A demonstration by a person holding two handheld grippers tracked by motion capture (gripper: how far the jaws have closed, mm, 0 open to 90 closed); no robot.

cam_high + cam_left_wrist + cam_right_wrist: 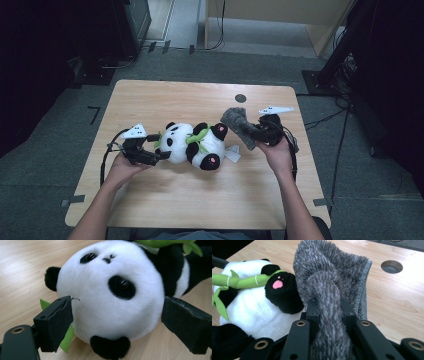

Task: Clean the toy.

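So the plush panda (192,144) is lying on its back mid-frame in the high view, on the wooden table (200,200), head toward the left. It's pure stuffing and fleece, so light, squishy, not slippery and nothing to break; it'll just dent wherever you pinch it. The left gripper (117,322) has its jaws spread wide on either side of the head, pads not pressing yet as far as I can see. I reckon the head is a fair place to grab since it's round and firm-ish, though an ear or paw would fold away. The right gripper (329,312) is pinching a grey fuzzy cloth (332,280) tight, just right of the panda's feet. That cloth is floppy too, so it'll drape and drag rather than hold shape.
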